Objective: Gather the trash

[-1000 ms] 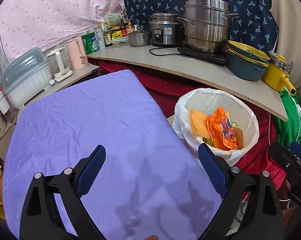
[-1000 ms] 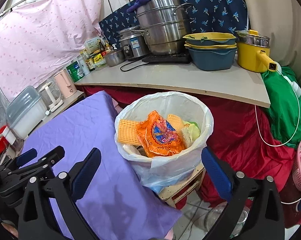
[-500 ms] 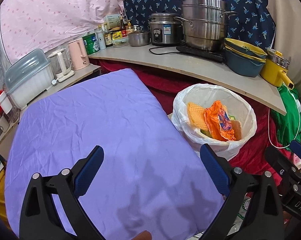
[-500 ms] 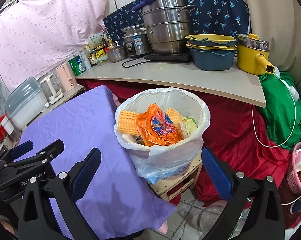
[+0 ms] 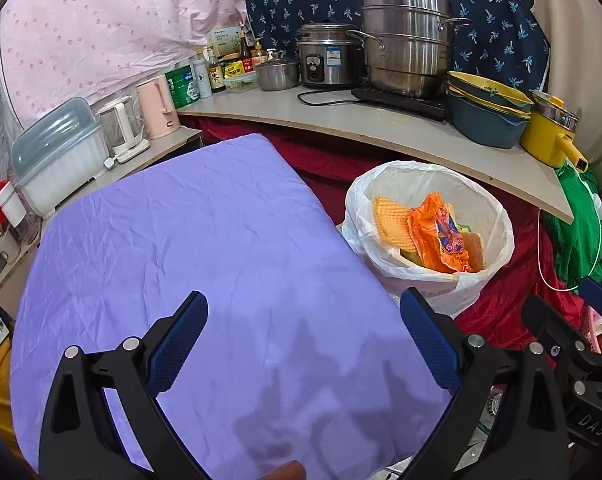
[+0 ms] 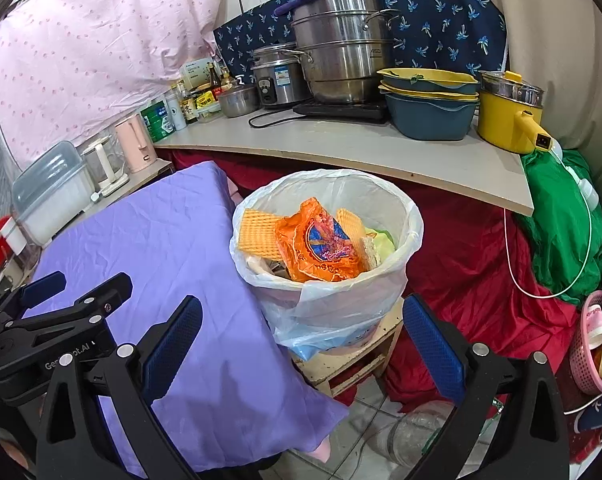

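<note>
- Left gripper hangs over the near end of the purple cloth, its jaws spread wide with nothing between them; only bare cloth and shadows show in the gap.
- Right gripper is held beside it at the cloth's 3 o'clock edge, jaws likewise spread and empty; in the right wrist view the left gripper's black frame sits at 9 o'clock.
- Below the right gripper, at 6 o'clock in its view, lie tiled floor and a clear plastic bottle.
- The trash bin, lined with a white bag, stands just beside the cloth's right edge on a low wooden stand, straight ahead at 12 o'clock from the right gripper and at 2 o'clock from the left.
- Inside the bin the trash is heaped: an orange snack wrapper on top, a yellow waffle-textured piece leaning at its 9 o'clock side, something pale green at 3 o'clock.
- Red fabric drapes behind and right of the bin.
- Farther off, the table carries a stacked steel steamer pot, a rice cooker, blue-and-yellow basins and a yellow pot.
- At 10 o'clock stand a pink kettle and a covered dish rack.
</note>
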Motion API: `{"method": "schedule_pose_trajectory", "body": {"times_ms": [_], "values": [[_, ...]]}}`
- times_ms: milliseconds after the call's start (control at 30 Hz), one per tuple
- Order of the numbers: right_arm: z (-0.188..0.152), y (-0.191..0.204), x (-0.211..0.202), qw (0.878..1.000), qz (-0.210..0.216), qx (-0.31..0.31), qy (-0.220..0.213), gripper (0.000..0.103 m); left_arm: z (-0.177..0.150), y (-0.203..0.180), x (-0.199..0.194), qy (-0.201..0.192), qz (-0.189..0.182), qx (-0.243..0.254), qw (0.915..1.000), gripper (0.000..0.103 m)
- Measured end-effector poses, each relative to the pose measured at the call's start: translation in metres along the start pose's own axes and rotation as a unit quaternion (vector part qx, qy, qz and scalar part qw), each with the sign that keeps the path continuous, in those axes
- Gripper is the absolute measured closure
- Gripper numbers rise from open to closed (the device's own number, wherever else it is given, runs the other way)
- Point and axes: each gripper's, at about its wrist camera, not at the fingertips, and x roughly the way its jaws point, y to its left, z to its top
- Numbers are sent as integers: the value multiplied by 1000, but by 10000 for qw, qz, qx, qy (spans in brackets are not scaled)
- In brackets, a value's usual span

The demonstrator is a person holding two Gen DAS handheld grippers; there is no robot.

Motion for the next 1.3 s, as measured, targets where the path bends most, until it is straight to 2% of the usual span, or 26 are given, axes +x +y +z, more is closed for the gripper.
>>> {"method": "schedule_pose_trajectory", "body": {"times_ms": [667,1300], "values": [[-9,8,6,9998,-107,-161,30,6,-6,9,7,125,98,-281,9995,10],[-11,2,9,9998,-118,-115,61,6,-10,2,6,124,100,-135,9998,11]]}}
